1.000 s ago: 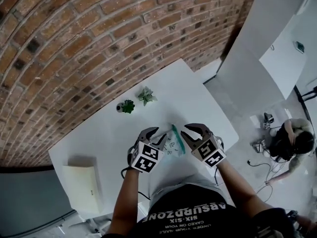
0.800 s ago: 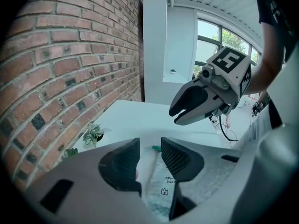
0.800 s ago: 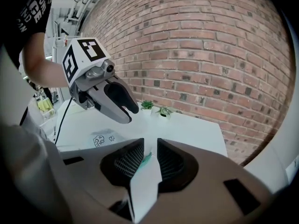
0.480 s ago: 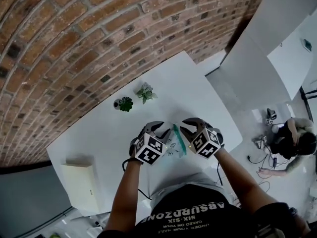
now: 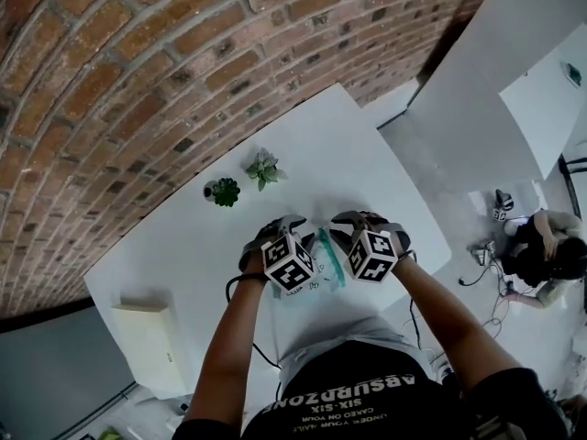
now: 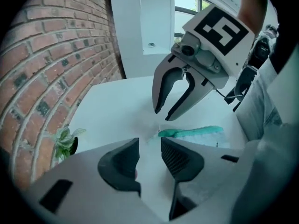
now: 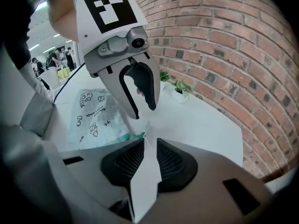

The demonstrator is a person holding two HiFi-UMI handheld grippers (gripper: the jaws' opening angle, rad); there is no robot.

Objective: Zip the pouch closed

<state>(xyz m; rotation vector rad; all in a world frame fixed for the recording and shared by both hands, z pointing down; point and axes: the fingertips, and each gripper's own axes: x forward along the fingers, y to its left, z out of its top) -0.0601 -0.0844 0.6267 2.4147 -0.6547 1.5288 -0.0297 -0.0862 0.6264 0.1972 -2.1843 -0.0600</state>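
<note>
The pouch (image 7: 96,120) lies by the table's (image 5: 348,154) near edge between the left gripper (image 6: 149,146), jaws apart and empty, and the right gripper (image 7: 150,141), narrowly parted and seemingly empty; best pin the teal zipper's (image 6: 189,132) end firmly, then pull straight along it.

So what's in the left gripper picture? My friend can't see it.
The right gripper hangs, jaws slightly apart, just above the green zip edge of a pouch on a white table. At the bottom, the left gripper has its jaws apart and empty. A brick wall and small plant sit left.
</note>
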